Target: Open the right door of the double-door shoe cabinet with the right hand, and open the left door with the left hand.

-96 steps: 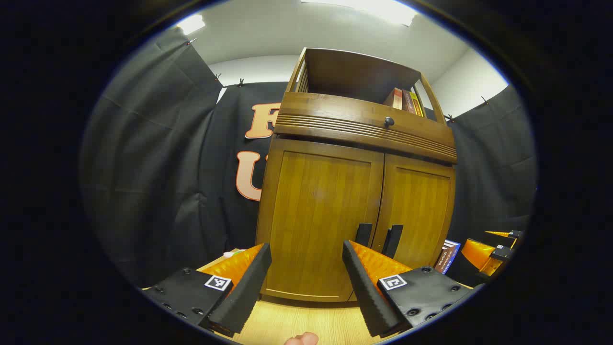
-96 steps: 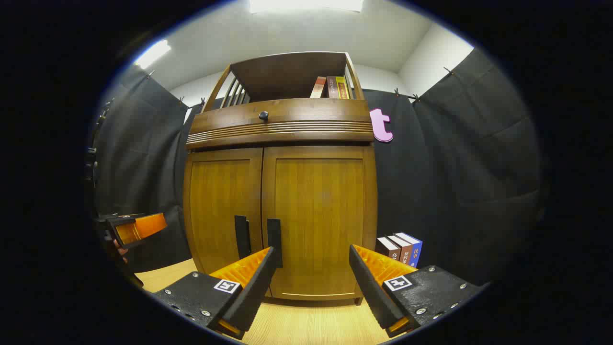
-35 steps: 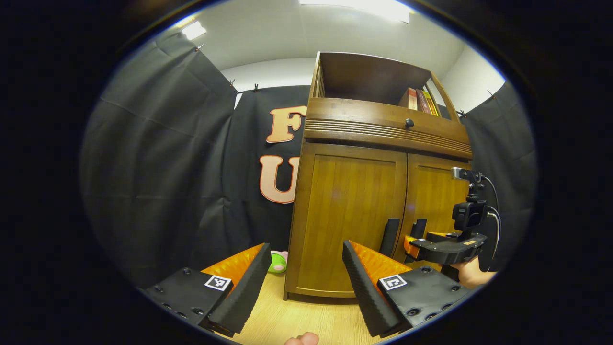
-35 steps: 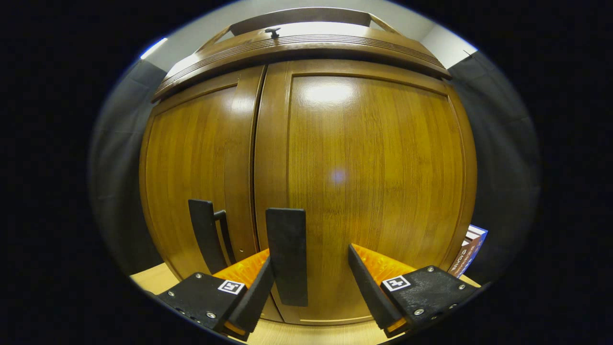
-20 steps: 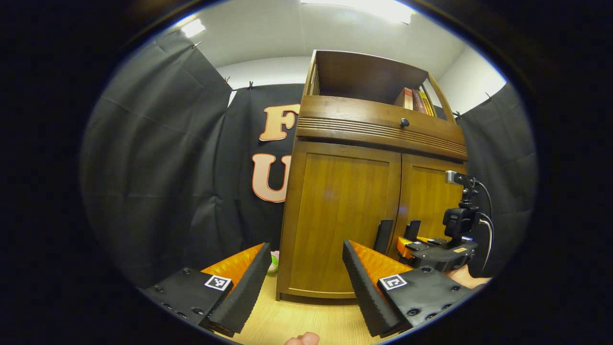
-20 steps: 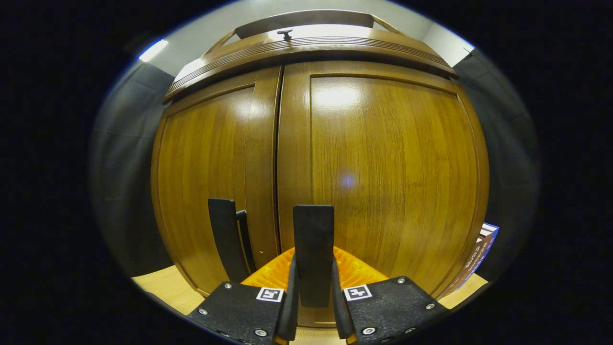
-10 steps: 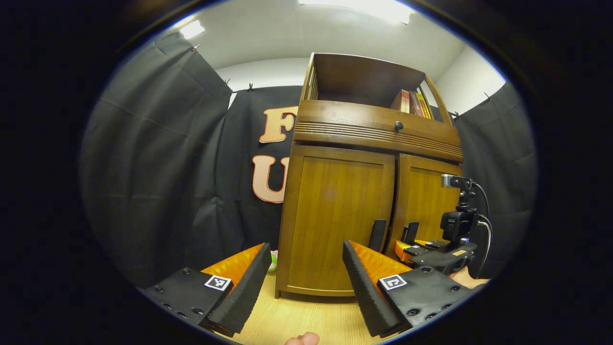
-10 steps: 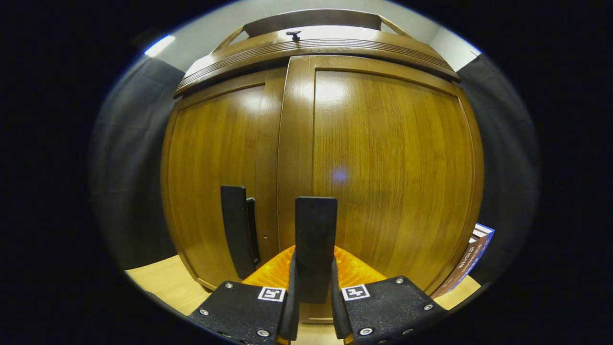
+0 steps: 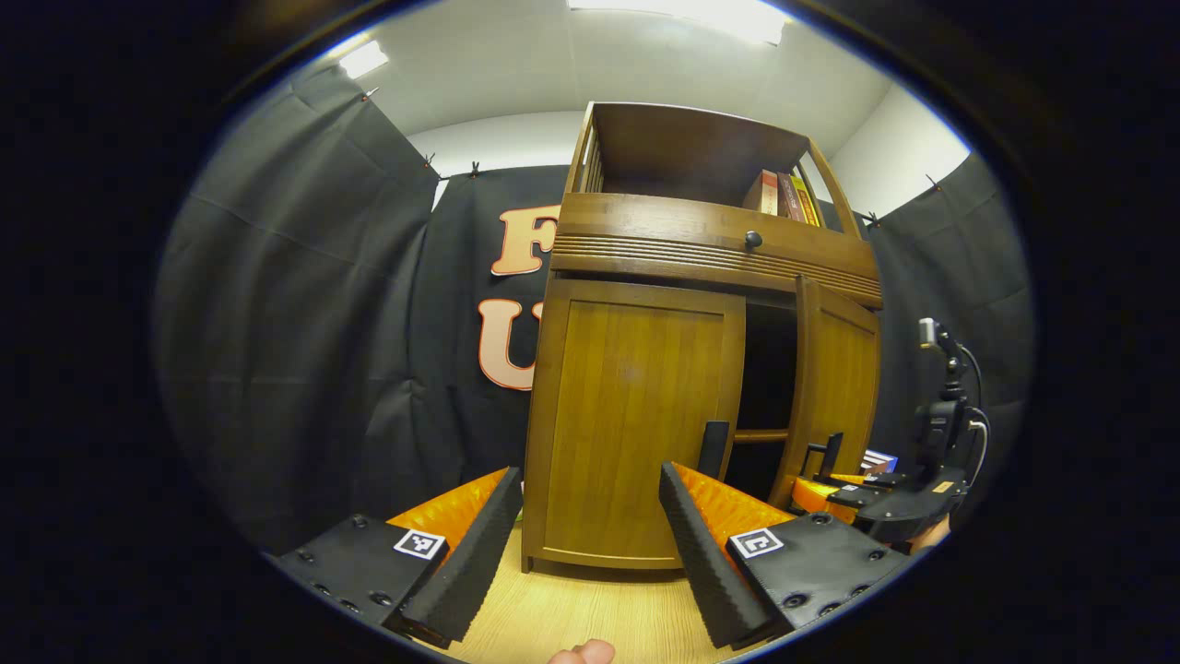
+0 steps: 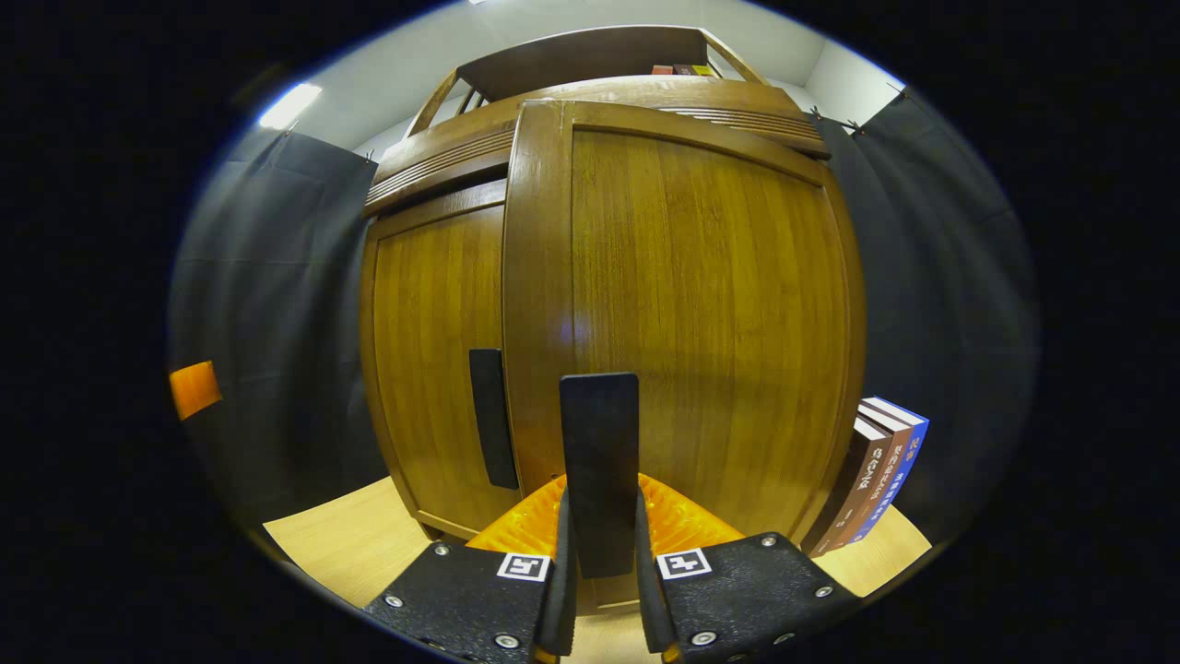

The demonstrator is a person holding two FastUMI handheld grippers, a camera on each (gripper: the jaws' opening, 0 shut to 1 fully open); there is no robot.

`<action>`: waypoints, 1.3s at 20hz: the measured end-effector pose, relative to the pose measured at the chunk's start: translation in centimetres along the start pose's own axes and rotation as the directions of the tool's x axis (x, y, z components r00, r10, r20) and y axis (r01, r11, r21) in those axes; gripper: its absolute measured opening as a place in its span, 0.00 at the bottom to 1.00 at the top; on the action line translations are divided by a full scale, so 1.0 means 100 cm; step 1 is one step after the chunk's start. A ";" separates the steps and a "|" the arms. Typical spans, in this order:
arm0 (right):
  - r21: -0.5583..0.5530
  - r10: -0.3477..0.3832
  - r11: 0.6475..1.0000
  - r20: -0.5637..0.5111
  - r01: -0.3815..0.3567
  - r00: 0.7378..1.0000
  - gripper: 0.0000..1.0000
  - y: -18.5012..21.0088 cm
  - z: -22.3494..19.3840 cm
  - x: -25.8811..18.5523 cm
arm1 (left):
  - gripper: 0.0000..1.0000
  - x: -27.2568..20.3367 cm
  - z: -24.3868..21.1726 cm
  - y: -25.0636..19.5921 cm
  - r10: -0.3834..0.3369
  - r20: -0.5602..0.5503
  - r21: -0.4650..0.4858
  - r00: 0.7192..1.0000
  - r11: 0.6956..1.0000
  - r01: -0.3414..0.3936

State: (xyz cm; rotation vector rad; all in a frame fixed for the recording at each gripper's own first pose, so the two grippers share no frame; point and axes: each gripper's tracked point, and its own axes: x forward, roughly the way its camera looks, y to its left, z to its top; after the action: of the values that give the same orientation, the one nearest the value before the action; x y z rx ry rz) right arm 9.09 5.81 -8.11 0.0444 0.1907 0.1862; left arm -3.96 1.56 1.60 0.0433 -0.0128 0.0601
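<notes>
The wooden shoe cabinet (image 9: 645, 267) stands ahead on a pale wood surface. Its left door (image 9: 636, 415) is closed, with a dark upright handle (image 9: 713, 449) at its inner edge. The right door (image 9: 834, 378) stands partly swung out, and a dark gap (image 9: 765, 387) shows between the doors. In the right gripper view, my right gripper (image 10: 601, 516) is shut on the right door's handle (image 10: 599, 443), with the right door (image 10: 701, 304) close in front. My left gripper (image 9: 590, 480) is open and holds nothing, a short way in front of the left door.
Several books (image 10: 876, 470) stand upright on the wood surface to the right of the cabinet. More books (image 9: 784, 194) sit in the open top shelf above a drawer with a round knob (image 9: 753, 240). Black cloth walls close in both sides.
My right gripper closed on the right door's handle and pulled; the door has swung outward and a dark gap has opened. My left gripper stayed open and barely shifted.
</notes>
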 end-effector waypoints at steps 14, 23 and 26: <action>0.004 -0.076 0.997 -0.026 0.076 0.997 0.36 -0.050 -0.003 -0.079 | 0.98 0.012 -0.009 -0.052 -0.099 -0.012 -0.010 0.995 0.995 0.099; -0.010 -0.201 0.980 -0.035 0.201 0.979 0.18 -0.100 -0.004 -0.118 | 0.94 0.014 -0.018 -0.073 -0.151 -0.034 -0.028 0.988 0.988 0.150; -0.014 -0.254 0.967 -0.027 0.254 0.967 0.14 -0.123 -0.002 -0.130 | 0.94 0.016 -0.020 -0.084 -0.169 -0.036 -0.038 0.985 0.985 0.167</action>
State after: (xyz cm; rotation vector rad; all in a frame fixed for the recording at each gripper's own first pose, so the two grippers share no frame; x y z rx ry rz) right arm -1.24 -8.69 -6.65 0.0070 0.2223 -0.0683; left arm -1.85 -6.59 -0.77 0.0079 0.0293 -0.1081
